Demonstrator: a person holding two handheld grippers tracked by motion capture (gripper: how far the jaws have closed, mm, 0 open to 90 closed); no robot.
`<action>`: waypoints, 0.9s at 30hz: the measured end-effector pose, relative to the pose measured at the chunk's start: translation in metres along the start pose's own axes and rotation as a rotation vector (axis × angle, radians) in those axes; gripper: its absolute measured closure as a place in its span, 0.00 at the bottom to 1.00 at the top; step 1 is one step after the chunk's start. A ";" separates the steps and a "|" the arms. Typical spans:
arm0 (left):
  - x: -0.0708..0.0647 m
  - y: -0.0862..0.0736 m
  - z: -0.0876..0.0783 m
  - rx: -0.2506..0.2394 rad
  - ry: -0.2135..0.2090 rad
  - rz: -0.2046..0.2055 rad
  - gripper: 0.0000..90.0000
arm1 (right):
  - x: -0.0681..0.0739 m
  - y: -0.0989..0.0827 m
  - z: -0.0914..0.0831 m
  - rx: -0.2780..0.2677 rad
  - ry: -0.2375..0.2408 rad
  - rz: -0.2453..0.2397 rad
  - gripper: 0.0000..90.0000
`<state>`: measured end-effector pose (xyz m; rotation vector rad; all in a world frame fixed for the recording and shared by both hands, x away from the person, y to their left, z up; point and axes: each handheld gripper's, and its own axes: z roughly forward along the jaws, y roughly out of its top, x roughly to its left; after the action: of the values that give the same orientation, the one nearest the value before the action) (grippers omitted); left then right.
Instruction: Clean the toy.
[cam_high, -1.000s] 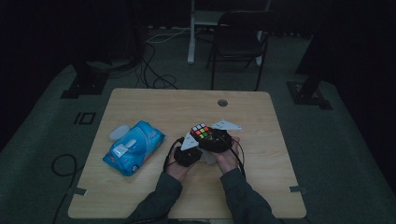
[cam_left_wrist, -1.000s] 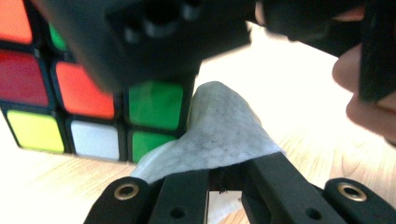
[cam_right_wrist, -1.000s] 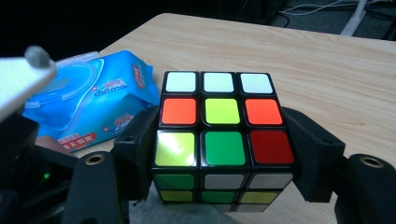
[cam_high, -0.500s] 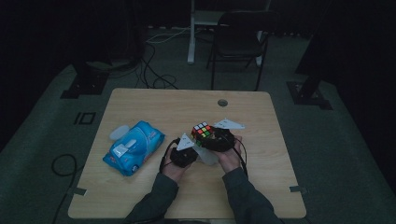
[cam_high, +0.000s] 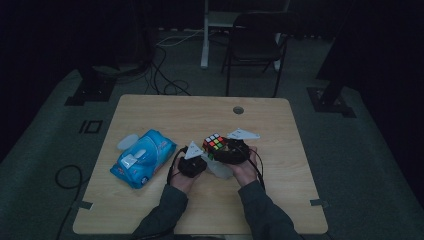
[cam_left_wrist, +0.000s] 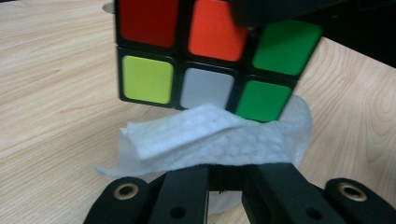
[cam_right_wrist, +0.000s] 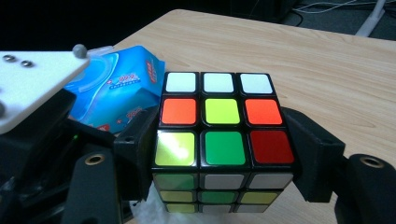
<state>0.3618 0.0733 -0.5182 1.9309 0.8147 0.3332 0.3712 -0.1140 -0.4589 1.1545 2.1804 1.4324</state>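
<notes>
a person seated at a pale wooden table (cam_high: 280, 145) is working with a two-jaw gripper in each hand. the right gripper (cam_right_wrist: 224, 163) is clamping a black-framed puzzle cube with coloured square tiles (cam_right_wrist: 223, 135) by two opposite sides, its jaws standing only as far apart as the cube is wide, with the cube's white-topped face turned up and away from the camera. the left gripper (cam_left_wrist: 224, 179) is pinching a folded white wet wipe (cam_left_wrist: 210, 140) between jaws that are closed tight, the cloth fanning out just ahead of the jaw tips. the wipe's upper fold is touching the lower row of the cube's near face, by the yellow, white and green tiles, while the cube is hanging just above the table beyond the left jaws. in the high view the two grippers are sitting close together near the table's middle, the cube (cam_high: 214, 143) between them. a soft blue packet of wipes (cam_high: 142, 157) is lying on the table, off to the outer side of the left gripper (cam_high: 196, 161) and well apart from the right gripper (cam_high: 223, 149).
</notes>
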 end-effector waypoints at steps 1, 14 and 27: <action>0.001 0.000 0.000 0.000 0.000 -0.004 1.00 | 0.000 -0.001 0.000 0.001 0.000 -0.002 0.38; 0.017 -0.002 -0.001 0.006 0.042 -0.035 1.00 | -0.001 -0.007 -0.005 0.022 0.016 -0.015 0.38; 0.018 -0.002 0.000 -0.004 0.037 -0.042 1.00 | 0.003 -0.006 -0.004 0.014 0.059 0.021 0.38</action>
<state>0.3748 0.0859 -0.5221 1.9058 0.8766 0.3458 0.3638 -0.1152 -0.4619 1.1576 2.2273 1.4798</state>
